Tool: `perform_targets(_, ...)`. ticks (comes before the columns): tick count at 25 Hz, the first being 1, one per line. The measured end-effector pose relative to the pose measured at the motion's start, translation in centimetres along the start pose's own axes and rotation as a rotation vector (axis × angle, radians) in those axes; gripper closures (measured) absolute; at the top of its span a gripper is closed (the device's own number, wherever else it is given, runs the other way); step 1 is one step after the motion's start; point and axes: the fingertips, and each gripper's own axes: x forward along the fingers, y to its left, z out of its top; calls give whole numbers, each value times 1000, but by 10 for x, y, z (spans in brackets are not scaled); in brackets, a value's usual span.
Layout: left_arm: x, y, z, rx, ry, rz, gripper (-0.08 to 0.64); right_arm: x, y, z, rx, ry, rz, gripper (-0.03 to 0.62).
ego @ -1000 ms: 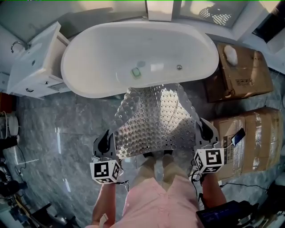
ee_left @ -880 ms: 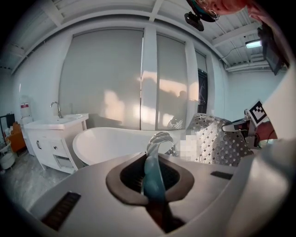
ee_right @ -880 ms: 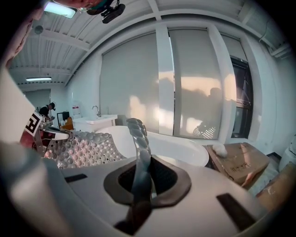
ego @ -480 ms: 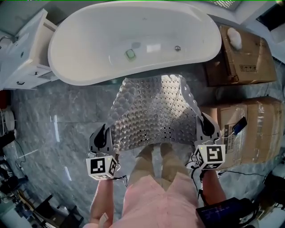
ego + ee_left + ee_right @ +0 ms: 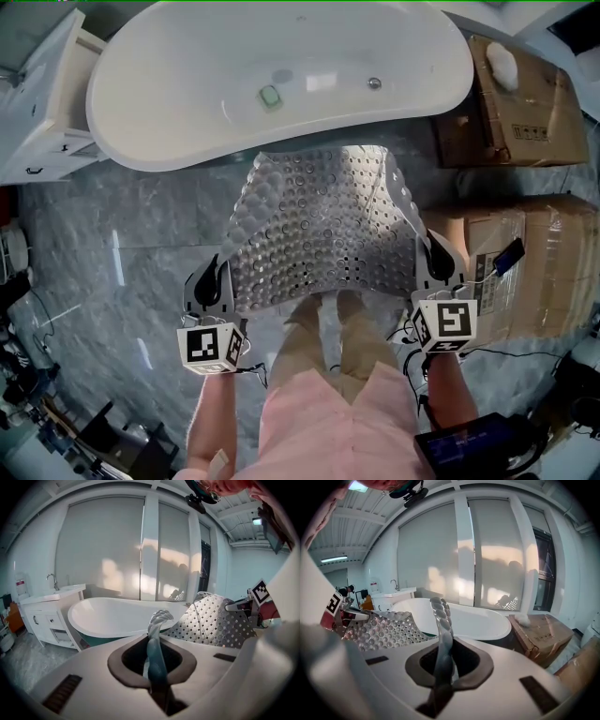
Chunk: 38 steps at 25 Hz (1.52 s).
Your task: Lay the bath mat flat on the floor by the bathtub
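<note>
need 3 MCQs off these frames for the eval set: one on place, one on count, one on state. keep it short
1. In the head view, on which side of the white oval bathtub do the brown cardboard boxes stand?
A) left
B) right
C) inside it

2. How many tools are shut on the clear bubbled plastic bath mat?
A) none
B) one
C) two

3. The mat is:
A) rolled into a tube
B) spread open, near edge held up
C) lying in the tub

Key:
1 B: the boxes sit past the tub's right end.
2 C: the left tool and the right tool each pinch a near corner, as each gripper view shows.
3 B: it stretches wide between the tools, over the grey marble floor.
</note>
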Motion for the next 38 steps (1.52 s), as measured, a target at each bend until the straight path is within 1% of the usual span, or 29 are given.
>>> perform_targets(6, 18, -2, -6, 10, 22, -12, 520, 11, -10, -11, 1, 25, -8, 563)
perform_targets(17, 47, -7, -34, 12, 60, -26, 522, 34, -19, -37, -5, 52, -2, 563)
perform_targets(26, 57, 1, -53, 12, 76, -24, 522, 46, -21, -55, -8, 69, -7, 563)
perform_targets(32, 72, 3, -82, 13, 95, -32, 522, 62, -20, -81, -21, 87, -3, 563)
perform_targets(35, 75, 1, -85, 26, 100, -37, 521, 64, -22, -85, -18, 88, -4, 563)
perform_targets(38, 76, -1, -87, 22, 103, -39, 522, 64, -23, -86, -25, 91, -1, 563)
